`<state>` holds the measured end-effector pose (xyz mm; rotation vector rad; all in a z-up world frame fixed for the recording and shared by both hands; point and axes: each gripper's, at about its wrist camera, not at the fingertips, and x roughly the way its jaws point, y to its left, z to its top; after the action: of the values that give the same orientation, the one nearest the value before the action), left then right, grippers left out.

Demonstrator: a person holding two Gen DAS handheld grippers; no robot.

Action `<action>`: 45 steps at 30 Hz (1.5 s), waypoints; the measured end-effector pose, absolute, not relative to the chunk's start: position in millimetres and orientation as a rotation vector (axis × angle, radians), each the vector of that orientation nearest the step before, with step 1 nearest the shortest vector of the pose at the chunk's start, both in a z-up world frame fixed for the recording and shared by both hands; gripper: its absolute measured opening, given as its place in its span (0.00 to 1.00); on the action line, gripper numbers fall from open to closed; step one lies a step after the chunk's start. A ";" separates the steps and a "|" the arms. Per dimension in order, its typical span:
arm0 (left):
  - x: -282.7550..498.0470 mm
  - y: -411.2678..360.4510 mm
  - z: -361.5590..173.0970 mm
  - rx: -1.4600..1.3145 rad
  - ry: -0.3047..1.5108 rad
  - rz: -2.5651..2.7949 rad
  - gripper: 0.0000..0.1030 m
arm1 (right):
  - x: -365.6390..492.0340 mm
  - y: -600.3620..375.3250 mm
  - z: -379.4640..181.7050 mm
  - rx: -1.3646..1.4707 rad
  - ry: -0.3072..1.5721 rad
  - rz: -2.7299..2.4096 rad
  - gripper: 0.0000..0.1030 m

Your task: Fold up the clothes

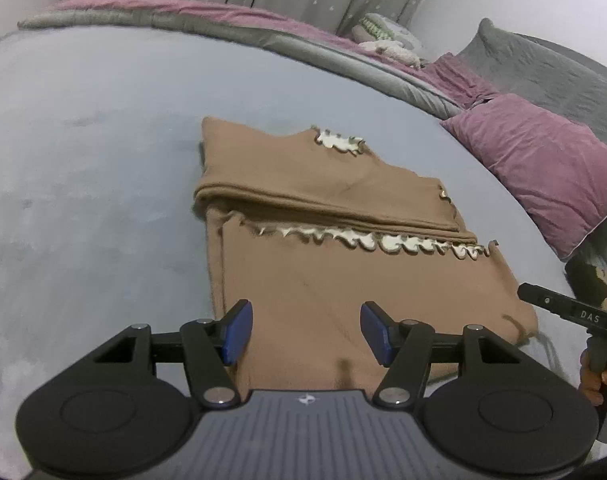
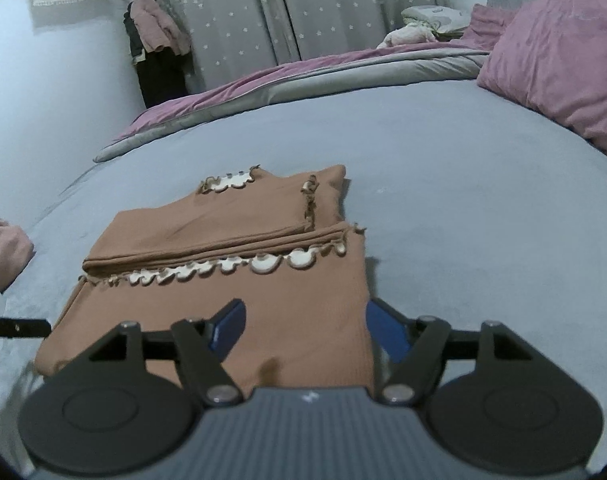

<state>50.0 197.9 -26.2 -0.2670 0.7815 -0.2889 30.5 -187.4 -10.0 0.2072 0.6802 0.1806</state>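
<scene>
A brown garment with a scalloped cream trim lies partly folded on the grey-blue bed. Its far part is doubled over in a thick fold. My left gripper hovers over the near left part of the garment, open, nothing between its blue pads. The right wrist view shows the same garment from its right side. My right gripper is open over the near right corner, its right pad just past the cloth's edge. The other gripper's black tip shows at the right edge of the left wrist view.
Pink pillows and a grey pillow lie at the bed's right. A pink and grey duvet is bunched along the far side below starred curtains. A pink cloth lies at the left edge. A hand holds the other gripper.
</scene>
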 end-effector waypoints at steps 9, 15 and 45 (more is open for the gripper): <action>63.1 174.0 -39.0 -0.149 0.775 -0.275 0.57 | 44.3 -157.0 -20.1 0.098 0.673 0.186 0.67; 61.1 189.1 -36.5 -0.192 0.780 -0.232 0.55 | 54.1 -161.0 -32.4 0.066 0.700 0.162 0.65; 55.4 274.4 -63.7 -0.836 1.079 -0.240 0.63 | 40.8 -243.9 -20.7 0.627 0.945 0.223 0.77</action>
<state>55.4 274.4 -63.7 -0.8364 1.0795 -0.2404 40.8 -243.9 -20.7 0.6274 0.9447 0.2230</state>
